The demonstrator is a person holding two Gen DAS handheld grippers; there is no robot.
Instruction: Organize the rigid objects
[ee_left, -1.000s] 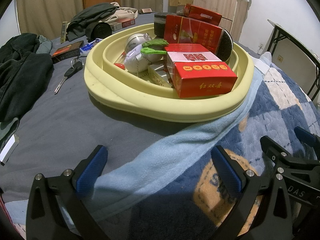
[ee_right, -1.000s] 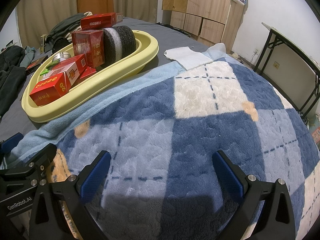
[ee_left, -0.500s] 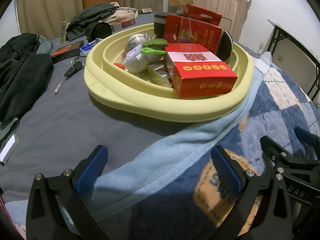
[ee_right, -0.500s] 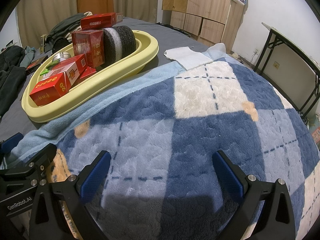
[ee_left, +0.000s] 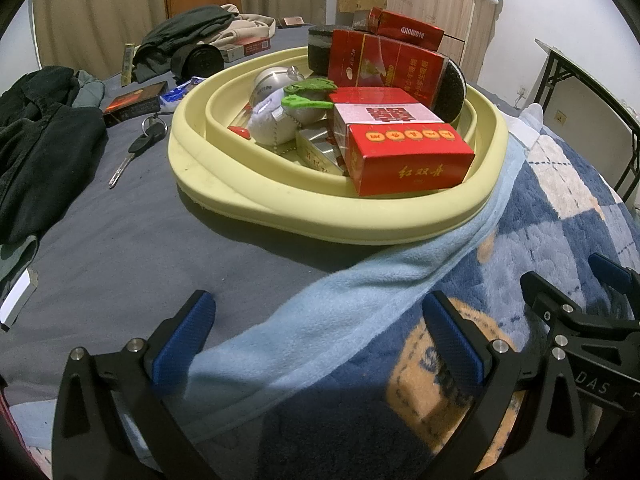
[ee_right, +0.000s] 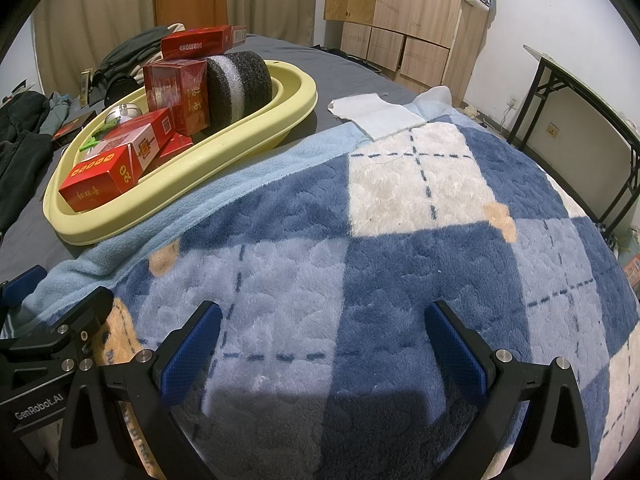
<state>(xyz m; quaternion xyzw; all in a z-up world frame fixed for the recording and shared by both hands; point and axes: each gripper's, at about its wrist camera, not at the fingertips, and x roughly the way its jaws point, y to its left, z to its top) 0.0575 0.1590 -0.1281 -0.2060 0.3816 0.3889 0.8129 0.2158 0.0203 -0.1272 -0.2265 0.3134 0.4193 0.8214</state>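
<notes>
A pale yellow basin [ee_left: 280, 204] sits on the bed and also shows in the right wrist view [ee_right: 224, 148]. It holds several red boxes [ee_left: 404, 160], a dark foam roll [ee_right: 240, 80], a metal tin [ee_left: 272, 80], a green clip [ee_left: 308, 96] and a white plush [ee_left: 268, 124]. My left gripper [ee_left: 316, 336] is open and empty, low over the bed in front of the basin. My right gripper [ee_right: 320, 344] is open and empty over the blue checked blanket [ee_right: 400, 232], to the right of the basin.
A car key [ee_left: 136, 148], a dark box [ee_left: 132, 100], black clothes [ee_left: 36, 140] and a black roll [ee_left: 204, 58] lie left of and behind the basin. A white cloth [ee_right: 372, 114] lies beyond the blanket. A folding table [ee_right: 580, 92] stands at right.
</notes>
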